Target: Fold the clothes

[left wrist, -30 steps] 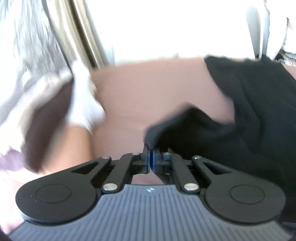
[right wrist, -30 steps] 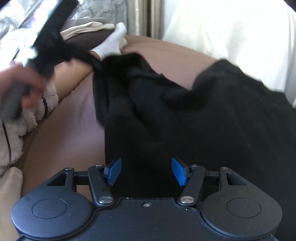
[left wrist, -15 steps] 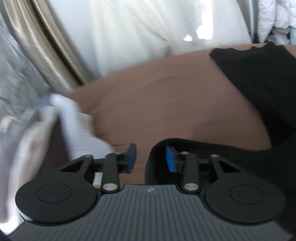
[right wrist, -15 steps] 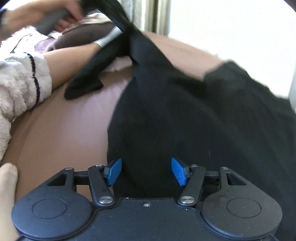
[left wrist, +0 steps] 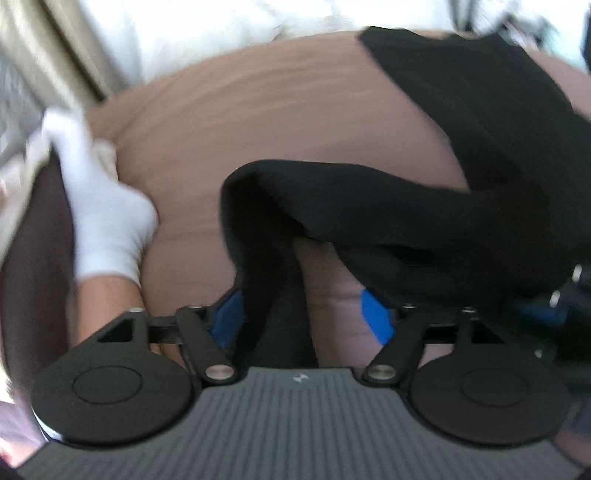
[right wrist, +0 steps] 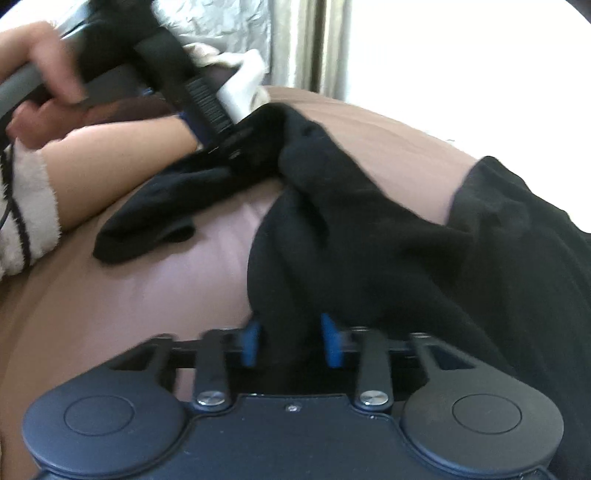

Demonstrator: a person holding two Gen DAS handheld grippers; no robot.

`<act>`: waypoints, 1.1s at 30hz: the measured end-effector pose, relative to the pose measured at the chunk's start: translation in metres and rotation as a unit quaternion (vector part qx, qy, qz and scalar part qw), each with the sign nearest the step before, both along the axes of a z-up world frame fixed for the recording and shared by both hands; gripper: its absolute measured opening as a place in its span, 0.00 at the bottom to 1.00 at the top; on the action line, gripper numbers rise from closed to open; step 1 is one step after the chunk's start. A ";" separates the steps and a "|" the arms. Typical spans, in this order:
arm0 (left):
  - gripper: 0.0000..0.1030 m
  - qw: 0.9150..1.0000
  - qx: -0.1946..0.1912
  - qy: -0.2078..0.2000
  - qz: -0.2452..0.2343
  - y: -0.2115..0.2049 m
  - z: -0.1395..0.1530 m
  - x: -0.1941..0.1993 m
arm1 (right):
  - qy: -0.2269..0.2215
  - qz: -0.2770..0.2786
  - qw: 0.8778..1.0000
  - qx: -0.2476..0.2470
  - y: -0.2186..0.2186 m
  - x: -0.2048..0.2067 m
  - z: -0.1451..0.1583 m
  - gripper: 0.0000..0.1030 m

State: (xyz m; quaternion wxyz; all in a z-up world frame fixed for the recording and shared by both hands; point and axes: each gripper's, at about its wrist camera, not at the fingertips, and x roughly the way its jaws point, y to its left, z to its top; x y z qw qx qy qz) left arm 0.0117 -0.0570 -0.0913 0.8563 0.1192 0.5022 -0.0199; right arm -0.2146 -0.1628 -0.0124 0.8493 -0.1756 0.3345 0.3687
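A black garment (left wrist: 480, 133) lies rumpled on the brown bed (left wrist: 280, 110). One long black part, seemingly a sleeve (left wrist: 332, 199), loops back toward my left gripper (left wrist: 303, 319), which is open; a strip of the cloth runs loosely between its blue pads (left wrist: 229, 317), close to the left one. In the right wrist view, a bunched fold of the garment (right wrist: 369, 240) fills the gap of my right gripper (right wrist: 291, 343), shut on it. My left gripper (right wrist: 229, 144) shows there too, held by a hand (right wrist: 40, 85) and pointing down into the cloth.
A person's leg with a white sock (left wrist: 107, 221) rests on the bed to the left. A fluffy cream sleeve with dark stripes (right wrist: 26, 206) is at the left edge. Curtains (right wrist: 314, 40) and bright white bedding (left wrist: 221, 33) lie beyond the bed.
My left gripper was shut on the black cloth, then let go and now stands wide open. My right gripper's fingers have drawn together onto a fold of the garment.
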 end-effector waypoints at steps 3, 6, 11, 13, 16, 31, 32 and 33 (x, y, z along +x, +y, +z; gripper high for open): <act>0.76 0.999 -0.028 0.017 -0.012 -0.003 -0.003 0.002 | 0.009 -0.030 0.999 0.012 -0.015 0.006 0.008 0.10; 0.76 0.999 -0.032 0.029 -0.001 -0.001 -0.008 0.003 | 0.017 -0.047 0.998 0.031 -0.020 0.012 0.007 0.09; 0.79 0.999 0.022 0.038 0.002 0.000 -0.020 0.004 | -0.013 -0.080 0.996 0.029 -0.031 0.015 0.019 0.07; 0.81 0.998 0.048 0.041 0.001 0.000 -0.027 0.004 | -0.021 -0.099 0.994 0.029 -0.035 0.024 0.020 0.07; 0.82 0.995 0.087 0.044 -0.002 0.001 -0.036 0.004 | -0.028 -0.143 0.989 0.022 -0.051 0.036 0.024 0.06; 0.07 0.996 0.075 -0.042 0.014 0.009 -0.005 -0.001 | 0.001 -0.211 0.976 0.050 -0.087 0.066 0.025 0.06; 0.07 0.996 0.074 -0.047 0.013 0.009 -0.003 -0.002 | 0.000 -0.209 0.977 0.049 -0.088 0.065 0.026 0.06; 0.07 0.996 0.069 -0.050 0.015 0.010 -0.002 -0.003 | -0.002 -0.207 0.977 0.048 -0.089 0.065 0.027 0.07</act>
